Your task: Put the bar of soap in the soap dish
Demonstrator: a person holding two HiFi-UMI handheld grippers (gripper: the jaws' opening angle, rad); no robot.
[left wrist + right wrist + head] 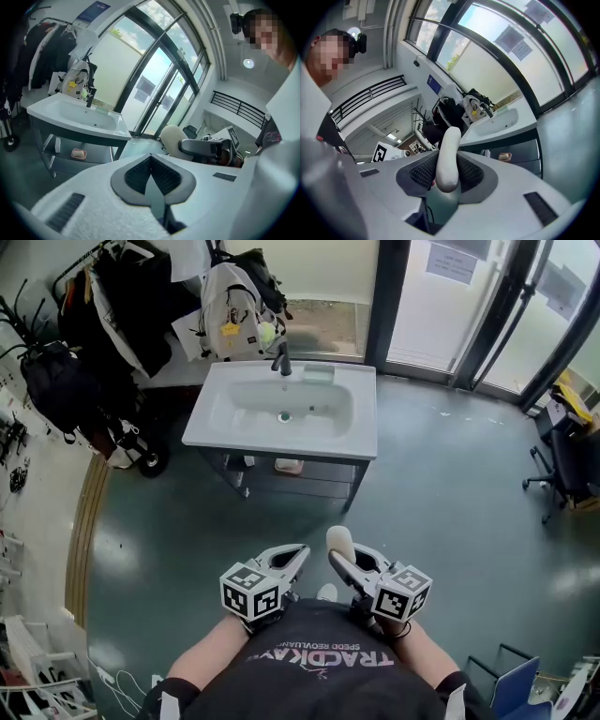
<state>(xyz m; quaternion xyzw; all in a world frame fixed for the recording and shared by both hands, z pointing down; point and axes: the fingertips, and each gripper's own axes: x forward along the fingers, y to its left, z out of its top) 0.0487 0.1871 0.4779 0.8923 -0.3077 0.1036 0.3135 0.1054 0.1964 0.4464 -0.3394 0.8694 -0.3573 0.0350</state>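
Head view — Reader: Where is the bar of soap (339,541) found, and by what is it held?

Right gripper view — Annotator: It is seen clamped between the fingers (419,173) of the right gripper (447,177), gripped by its near end across the flat faces. Its long axis is carried along the fingers, so that most of the bar projects past the tips, tilted slightly upward. A pale cream colour, rounded ends and a smooth matt surface are noted; no wrapper is seen.

Left gripper view — Reader: And the left gripper (151,165)?

Left gripper view — Annotator: Its fingers are pressed together with nothing between them. It is held just beside the right one, near the person's body.

Head view — Reader: Which way is the goal placed?

Head view — Annotator: The washstand (217,427) is set well ahead of both grippers, across open floor. A pale green tray beside the tap (282,360) on the rear rim is judged to be the soap dish (319,373), though this cannot be confirmed. A pink item (289,466) on the lower shelf is left unidentified. The bar is pointed almost straight at the basin, so a long forward carry by the right hand is judged to be called for
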